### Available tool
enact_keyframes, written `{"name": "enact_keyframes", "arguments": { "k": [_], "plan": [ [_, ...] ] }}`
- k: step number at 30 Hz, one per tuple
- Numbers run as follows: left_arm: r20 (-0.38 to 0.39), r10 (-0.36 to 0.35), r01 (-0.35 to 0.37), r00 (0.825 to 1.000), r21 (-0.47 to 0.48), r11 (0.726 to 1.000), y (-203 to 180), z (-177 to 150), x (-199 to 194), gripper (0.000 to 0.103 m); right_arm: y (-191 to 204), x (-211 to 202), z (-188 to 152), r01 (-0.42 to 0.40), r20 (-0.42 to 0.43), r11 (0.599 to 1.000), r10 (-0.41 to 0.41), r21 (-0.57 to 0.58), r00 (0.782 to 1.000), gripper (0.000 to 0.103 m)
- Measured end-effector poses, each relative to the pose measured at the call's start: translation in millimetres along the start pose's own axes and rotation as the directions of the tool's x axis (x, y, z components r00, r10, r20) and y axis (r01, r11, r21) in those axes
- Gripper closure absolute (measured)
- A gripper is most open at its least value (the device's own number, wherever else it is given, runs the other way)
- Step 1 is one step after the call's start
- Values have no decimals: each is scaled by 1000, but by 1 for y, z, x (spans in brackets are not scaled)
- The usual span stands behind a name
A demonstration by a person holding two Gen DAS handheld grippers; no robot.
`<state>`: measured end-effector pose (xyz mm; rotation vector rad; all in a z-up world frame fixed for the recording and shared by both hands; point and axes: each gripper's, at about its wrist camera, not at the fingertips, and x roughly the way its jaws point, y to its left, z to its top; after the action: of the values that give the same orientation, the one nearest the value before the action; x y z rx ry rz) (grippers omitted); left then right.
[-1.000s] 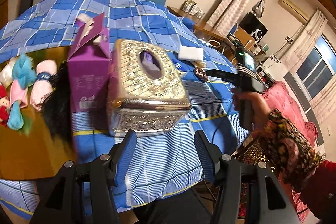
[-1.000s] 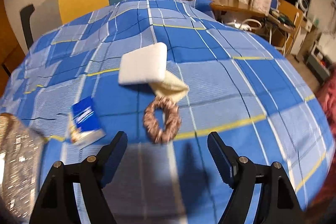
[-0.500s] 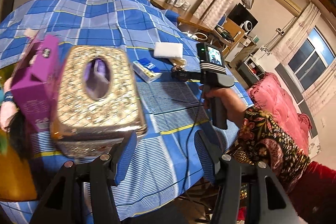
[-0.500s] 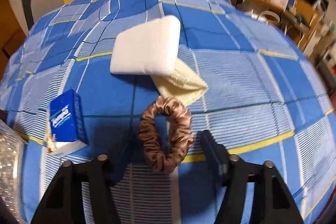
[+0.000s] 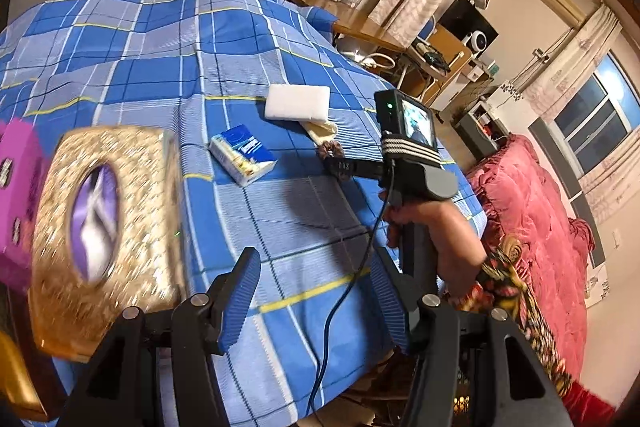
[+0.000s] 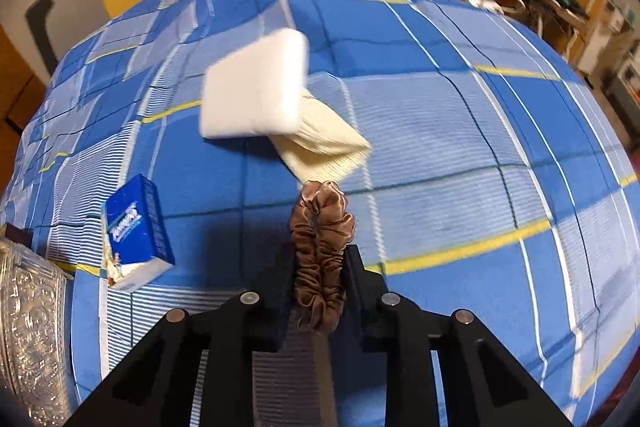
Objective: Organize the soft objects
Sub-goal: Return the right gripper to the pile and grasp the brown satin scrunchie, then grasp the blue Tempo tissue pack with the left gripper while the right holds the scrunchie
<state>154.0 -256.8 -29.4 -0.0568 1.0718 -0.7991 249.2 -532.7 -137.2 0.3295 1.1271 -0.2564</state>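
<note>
Right gripper (image 6: 318,267): pitched steeply down at the table (image 6: 440,155), fingers closing on brown scrunchie (image 6: 322,251). Left gripper (image 5: 316,295): fingers apart, empty.

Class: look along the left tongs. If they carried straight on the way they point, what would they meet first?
Probably the bare checked cloth just ahead: nothing lies between the open left tongs. The tissue pack sits farther along, slightly left. Depth is hard to judge in a fisheye view.
</note>
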Motion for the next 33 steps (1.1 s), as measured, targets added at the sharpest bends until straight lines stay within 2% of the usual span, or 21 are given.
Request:
{"name": "enact_keyframes", "arguments": {
  "k": [7,9,11,13,18,27,29,33],
  "plan": [
    [-69,57,-58,996,-21,998,-8,35,38,45,-14,-4,0,5,-22,999,-4,50,1000,79],
    [-81,55,-61,995,-68,996,-5,46,54,45,-14,-3,-1,6,-28,998,-4,56,1000,79],
    [-101,87,-99,991,-122,988,0,55,70,45,-14,-4,-2,16,-28,998,-14,57,1000,79],
    [-128,75,-97,989,-176,980,6,61,86,44,-13,-5,-2,44,-20,998,-44,45,999,79],
    [-189,129,-175,973,-249,953,21,76,126,44,-13,-6,-1,58,-20,998,-57,40,998,79],
    [-225,254,-308,940,-248,918,32,88,166,44,-15,-1,0,30,-35,998,-28,48,999,79],
    [-222,264,-318,939,-259,912,36,89,171,44,-15,0,1,26,-37,998,-24,50,999,79],
    [-217,268,-318,939,-245,916,38,92,177,44,-16,1,2,21,-39,998,-19,52,999,79]
  ]
}}
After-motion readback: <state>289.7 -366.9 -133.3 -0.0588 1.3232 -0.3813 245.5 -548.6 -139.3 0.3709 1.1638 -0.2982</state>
